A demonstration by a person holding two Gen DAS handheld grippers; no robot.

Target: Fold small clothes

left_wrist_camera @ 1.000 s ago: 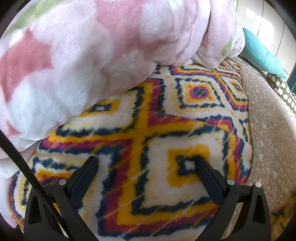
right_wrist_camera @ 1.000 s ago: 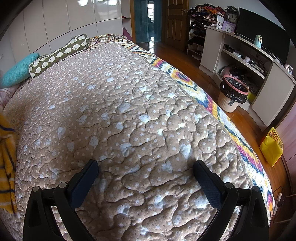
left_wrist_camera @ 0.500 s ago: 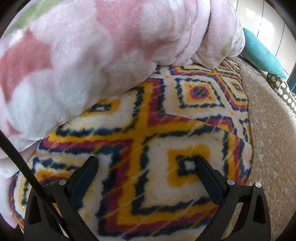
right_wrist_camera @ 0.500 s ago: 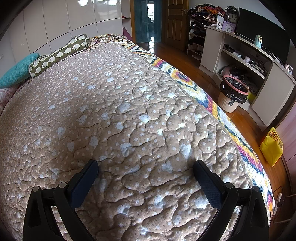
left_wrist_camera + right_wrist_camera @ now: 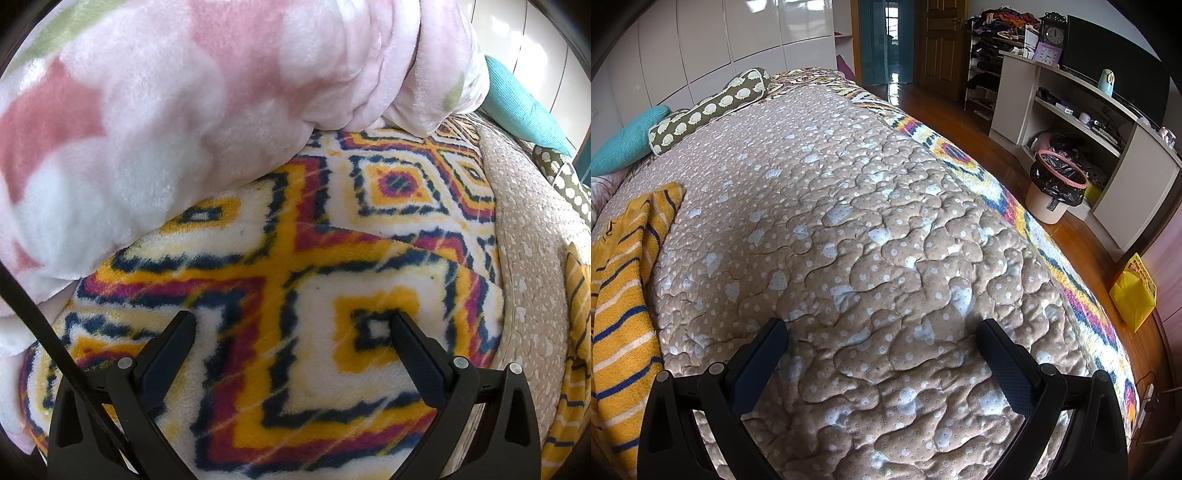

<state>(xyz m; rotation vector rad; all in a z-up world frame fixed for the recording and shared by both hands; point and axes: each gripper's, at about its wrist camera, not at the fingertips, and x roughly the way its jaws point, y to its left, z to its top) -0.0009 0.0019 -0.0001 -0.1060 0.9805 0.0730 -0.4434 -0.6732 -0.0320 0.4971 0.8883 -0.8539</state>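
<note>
A yellow garment with blue and white stripes [image 5: 624, 295] lies on the brown quilted bedspread [image 5: 868, 240] at the left edge of the right wrist view. It also shows at the right edge of the left wrist view [image 5: 576, 332]. My right gripper [image 5: 882, 339] is open and empty, low over the bedspread, to the right of the garment. My left gripper [image 5: 291, 332] is open and empty over a fleece blanket with yellow, red and navy diamonds [image 5: 295, 277].
A pink and white plush blanket [image 5: 166, 110] is piled at the left. A teal pillow [image 5: 624, 144] and a green bolster [image 5: 709, 107] lie at the headboard. Past the bed's right edge stand a bin [image 5: 1056, 192], shelves [image 5: 1089, 110] and a yellow bag [image 5: 1134, 295].
The striped garment has come into both views, landing on the bedspread left of my right gripper. Both grippers have stayed in place and open.
</note>
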